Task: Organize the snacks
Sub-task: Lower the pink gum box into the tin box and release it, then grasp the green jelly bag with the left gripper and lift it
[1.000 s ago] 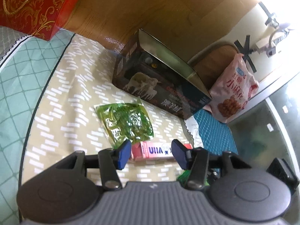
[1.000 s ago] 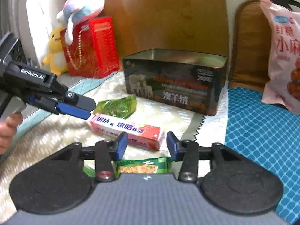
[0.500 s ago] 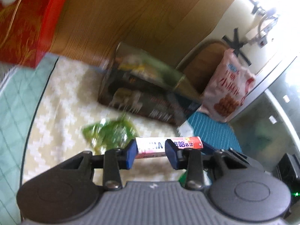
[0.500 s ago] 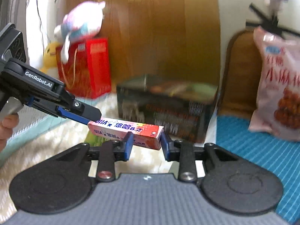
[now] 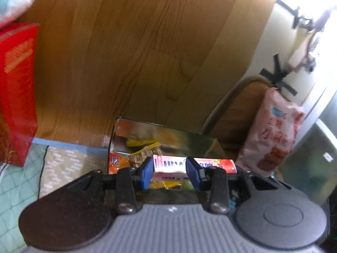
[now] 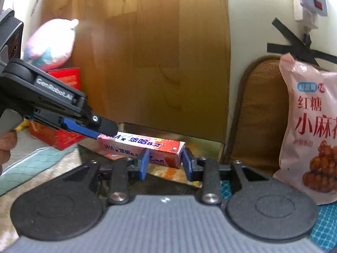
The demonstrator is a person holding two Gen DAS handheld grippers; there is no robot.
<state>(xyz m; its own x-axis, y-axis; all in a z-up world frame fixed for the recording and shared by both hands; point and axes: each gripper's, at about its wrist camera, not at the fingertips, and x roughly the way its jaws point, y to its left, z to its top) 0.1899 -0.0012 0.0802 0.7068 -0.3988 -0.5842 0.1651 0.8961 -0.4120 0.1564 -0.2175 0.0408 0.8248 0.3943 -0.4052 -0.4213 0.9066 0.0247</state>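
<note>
Since a second ago you have lifted the pink candy box (image 5: 168,165) off the patterned bedspread (image 5: 63,164) and carried it up over the open tin (image 5: 168,135); back then it lay flat beside the green packet with both tools open around it. Now your left tool (image 5: 169,174) is closed on the box near its left end, the blue pads pressing its two long sides. Your right tool (image 6: 164,162) has its blue fingers (image 6: 145,161) on either side of the box's right end; they look to be touching it, though from the right wrist view you cannot tell how firmly they press. So the box hangs level in the air between the two tools, just above the tin's near rim.

Inside the tin you can see an orange wrapper (image 5: 117,162) and some yellow-banded packets (image 5: 143,147) (blurred, hard to name more closely). From the right wrist view your left tool's black body (image 6: 52,97) reaches in from the left, with your left hand (image 6: 7,147) at the frame edge. A large pink snack bag (image 6: 309,135) leans against a brown chair back (image 6: 259,113) to the right, well apart from the tin. A red gift box (image 5: 16,92) stands to the left, a plush toy (image 6: 50,44) on top of it
</note>
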